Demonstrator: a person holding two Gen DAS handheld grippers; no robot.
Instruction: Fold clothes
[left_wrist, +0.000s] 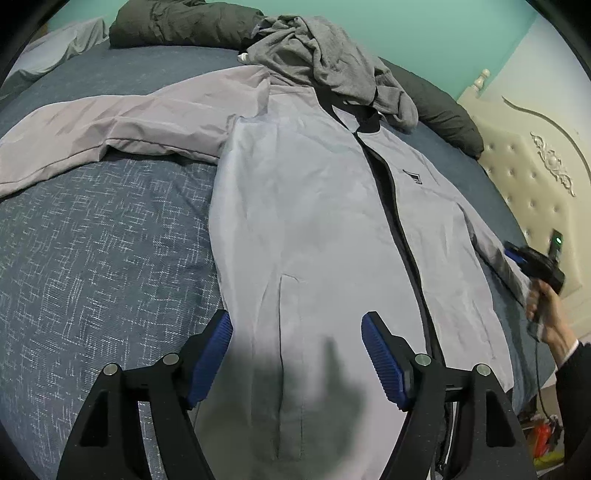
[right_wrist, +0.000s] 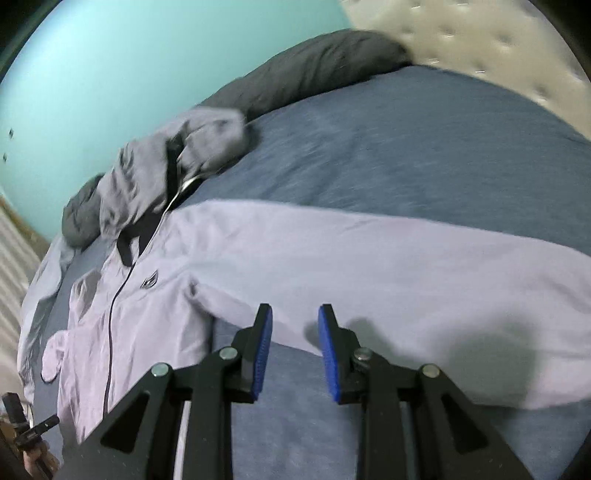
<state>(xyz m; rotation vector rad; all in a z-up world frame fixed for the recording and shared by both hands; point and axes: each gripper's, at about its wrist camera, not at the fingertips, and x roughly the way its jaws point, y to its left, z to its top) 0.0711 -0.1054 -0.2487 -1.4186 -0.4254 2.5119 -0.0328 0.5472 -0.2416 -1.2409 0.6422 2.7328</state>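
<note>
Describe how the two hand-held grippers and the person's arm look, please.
Each hand-held gripper, left and right, has black angular finger frames with silver round bolts and ribbed blue pads. In the left wrist view, the right one shows a small green light, a dark cable hangs below the hand, and the sleeve is dark.

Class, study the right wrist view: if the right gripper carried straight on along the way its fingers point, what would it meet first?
Most likely the jacket's outstretched sleeve. The right gripper stands slightly open with nothing between its pads, aimed down at that sleeve's near edge on the blue bedspread. The view is blurred, so depth is uncertain.
</note>
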